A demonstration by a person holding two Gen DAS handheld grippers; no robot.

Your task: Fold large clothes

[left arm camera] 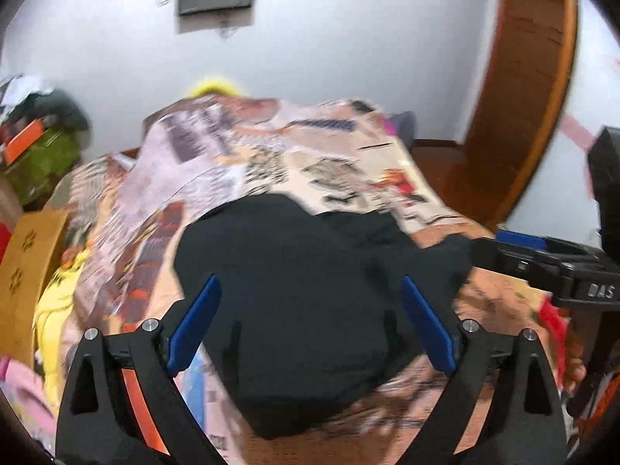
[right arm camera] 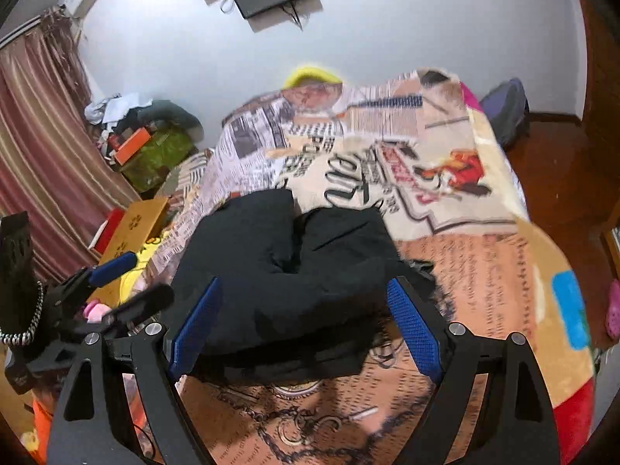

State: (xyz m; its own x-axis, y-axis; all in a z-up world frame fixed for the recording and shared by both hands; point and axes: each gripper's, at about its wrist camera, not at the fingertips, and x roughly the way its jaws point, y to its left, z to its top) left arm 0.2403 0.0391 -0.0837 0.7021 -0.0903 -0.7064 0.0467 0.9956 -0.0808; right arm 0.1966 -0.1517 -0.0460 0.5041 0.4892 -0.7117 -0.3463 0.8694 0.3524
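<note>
Black garment (left arm camera: 294, 271) lies on bedspread (right arm camera: 484, 271) beyond both grippers' spread fingers (right arm camera: 410, 329)

bed (right arm camera: 484, 271) | printed blanket (right arm camera: 387, 162) | black garment (right arm camera: 279, 271) on top

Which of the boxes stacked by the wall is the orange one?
The orange box is the flat one on top of the green box by the white wall. The tan cardboard box with paw prints lies nearer, beside the bed.
</note>
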